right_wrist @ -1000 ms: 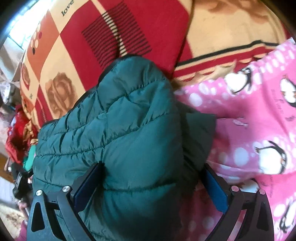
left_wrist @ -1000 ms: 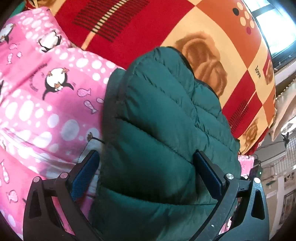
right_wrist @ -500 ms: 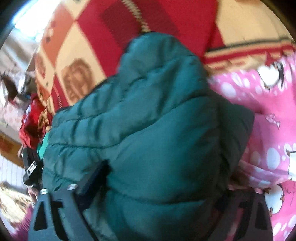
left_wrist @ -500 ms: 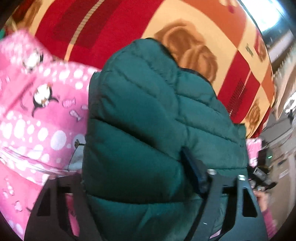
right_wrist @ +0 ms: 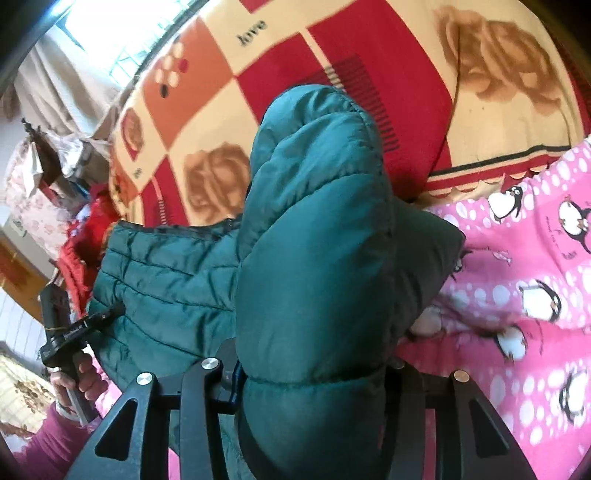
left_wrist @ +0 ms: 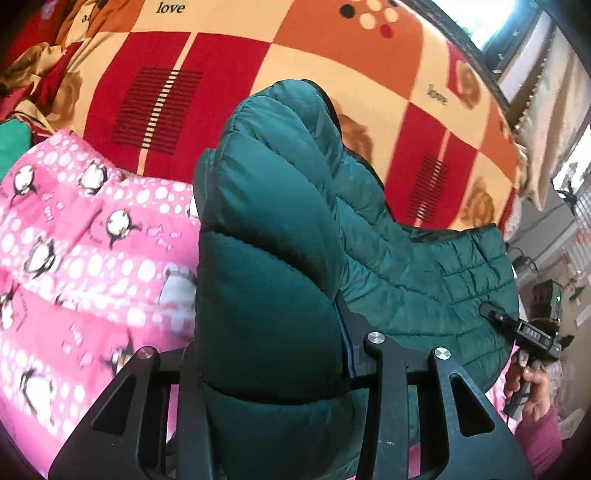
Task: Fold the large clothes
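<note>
A dark green quilted puffer jacket (left_wrist: pixel 424 277) lies on the bed, one padded end bunched up toward each camera. In the left wrist view my left gripper (left_wrist: pixel 269 332) has a thick fold of it filling the gap, jaws closing, pads pressing into the padding. My right gripper (right_wrist: pixel 314 354) pinches the jacket (right_wrist: pixel 166 280) at its other corner the same way, jaws closing. Both gripped folds stand lifted off the bedding. Each view shows the person's other hand (left_wrist: pixel 532 384) (right_wrist: pixel 77 376) holding the other gripper at the jacket's far edge.
A pink penguin-print blanket (left_wrist: pixel 74 258) (right_wrist: pixel 517 277) lies under and beside the jacket. Beyond it spreads a red, orange and cream checked blanket (left_wrist: pixel 295 55) (right_wrist: pixel 369 74). Red clothes (right_wrist: pixel 81 251) are piled at the bed's edge. A window (left_wrist: pixel 495 26) and curtains stand behind.
Both grippers stood open around the jacket's padded ends. Their jaws have since closed onto the folds, and both hands have risen, lifting those ends off the bedding.
</note>
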